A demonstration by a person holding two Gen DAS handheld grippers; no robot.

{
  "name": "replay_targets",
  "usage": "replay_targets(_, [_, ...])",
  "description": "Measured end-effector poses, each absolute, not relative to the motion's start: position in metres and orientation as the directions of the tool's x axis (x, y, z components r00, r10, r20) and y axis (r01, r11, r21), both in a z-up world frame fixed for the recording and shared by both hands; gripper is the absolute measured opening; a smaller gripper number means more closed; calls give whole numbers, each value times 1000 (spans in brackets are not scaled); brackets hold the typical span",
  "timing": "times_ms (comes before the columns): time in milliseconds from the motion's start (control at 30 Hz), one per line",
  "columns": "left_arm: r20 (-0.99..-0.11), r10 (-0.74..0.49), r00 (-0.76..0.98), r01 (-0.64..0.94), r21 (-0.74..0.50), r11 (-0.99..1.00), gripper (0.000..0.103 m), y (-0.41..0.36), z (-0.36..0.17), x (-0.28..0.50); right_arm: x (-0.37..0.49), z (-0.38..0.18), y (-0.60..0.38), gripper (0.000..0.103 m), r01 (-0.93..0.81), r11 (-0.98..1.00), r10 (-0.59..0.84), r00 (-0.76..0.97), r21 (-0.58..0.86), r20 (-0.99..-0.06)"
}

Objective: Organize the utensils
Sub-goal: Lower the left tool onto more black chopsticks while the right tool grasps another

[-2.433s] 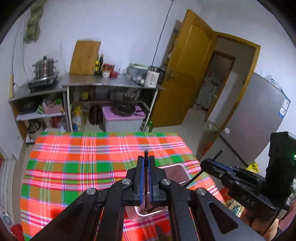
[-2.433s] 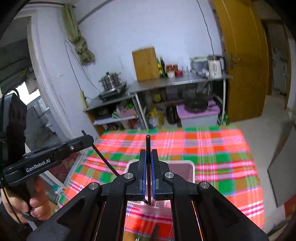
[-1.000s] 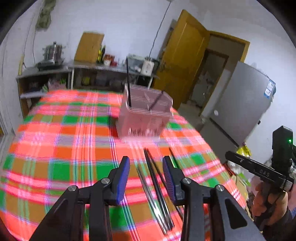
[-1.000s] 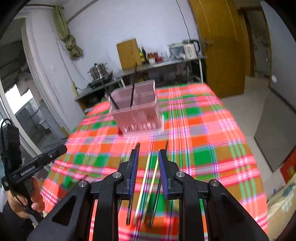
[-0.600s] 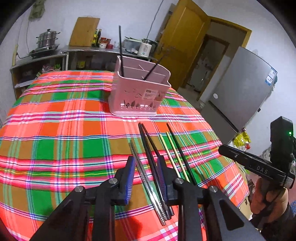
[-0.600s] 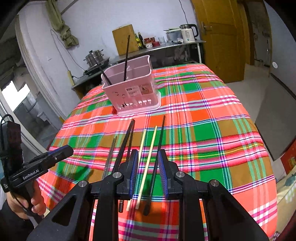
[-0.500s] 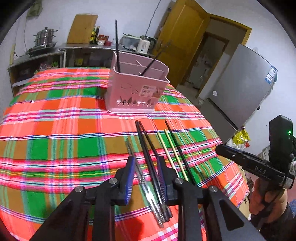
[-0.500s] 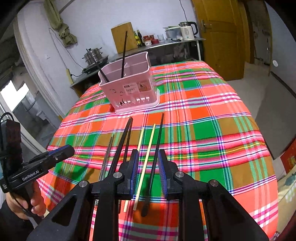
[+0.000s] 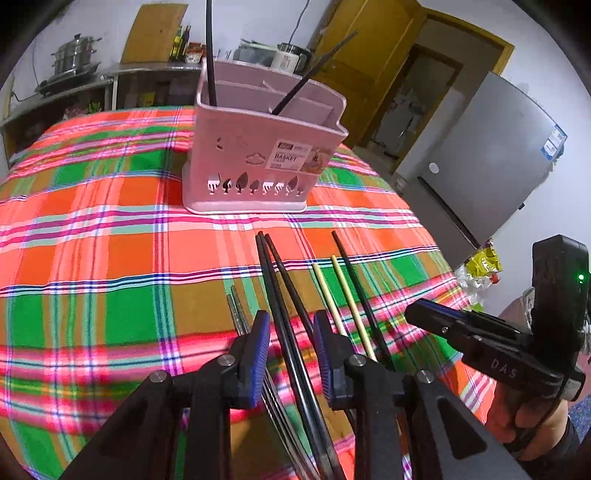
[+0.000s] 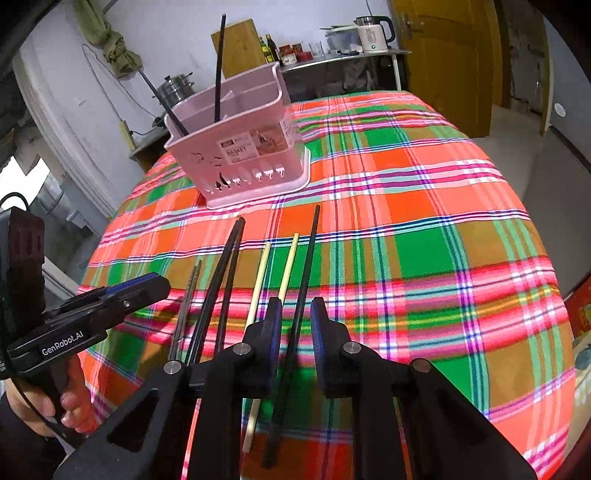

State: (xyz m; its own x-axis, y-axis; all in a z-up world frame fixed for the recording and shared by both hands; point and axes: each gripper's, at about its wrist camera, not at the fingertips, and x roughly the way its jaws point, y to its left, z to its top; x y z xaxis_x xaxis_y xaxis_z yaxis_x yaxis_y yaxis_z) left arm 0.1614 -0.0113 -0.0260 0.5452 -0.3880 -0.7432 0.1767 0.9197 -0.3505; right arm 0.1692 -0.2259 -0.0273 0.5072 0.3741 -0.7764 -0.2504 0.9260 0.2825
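A pink utensil basket point(image 9: 258, 155) point(image 10: 240, 155) stands on the plaid tablecloth with two black chopsticks upright in it. In front of it lie a metal pair point(image 9: 236, 314), a black pair point(image 9: 277, 280) point(image 10: 225, 273), two yellow chopsticks point(image 9: 332, 288) point(image 10: 273, 277) and a single black chopstick point(image 9: 354, 280) point(image 10: 310, 258). My left gripper point(image 9: 291, 332) hangs low and open, with the black pair between its fingers and untouched. My right gripper point(image 10: 295, 317) straddles the single black chopstick. Its jaws are closing, with a gap still on both sides of the stick.
The table's near edge lies just below both grippers. Each gripper shows in the other's view, the right gripper point(image 9: 410, 314) and the left gripper point(image 10: 147, 288). A fridge point(image 9: 491, 177) stands at the right. Beyond the table is a shelf with a kettle point(image 10: 373, 33).
Both grippers have dropped toward the chopsticks on the cloth and narrowed their jaws. Earlier each was shut on a black chopstick over the basket. Those two sticks now stand in it.
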Motion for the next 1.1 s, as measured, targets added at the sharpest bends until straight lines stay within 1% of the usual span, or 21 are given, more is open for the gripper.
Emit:
replay_targets(300, [-793, -330, 512, 153, -294, 943, 25, -18, -47, 194, 193, -46, -218, 16, -256, 927, 366, 468, 273, -804])
replay_targets(700, [-820, -288, 494, 157, -242, 958, 25, -31, -61, 209, 206, -59, -216, 16, -245, 933, 352, 453, 266, -819])
replay_targets(800, [-823, -280, 494, 160, -230, 960, 22, -31, -61, 210, 207, -58, -213, 16, -252, 935, 340, 451, 248, -825])
replay_targets(867, [-828, -264, 495, 155, -215, 964, 17, -30, -61, 209, 208, -58, -213, 16, -250, 936, 338, 450, 247, -827])
replay_targets(1100, [-839, -245, 487, 150, -196, 969, 15, -26, -62, 214, 211, -58, -216, 16, -237, 937, 338, 443, 256, -830])
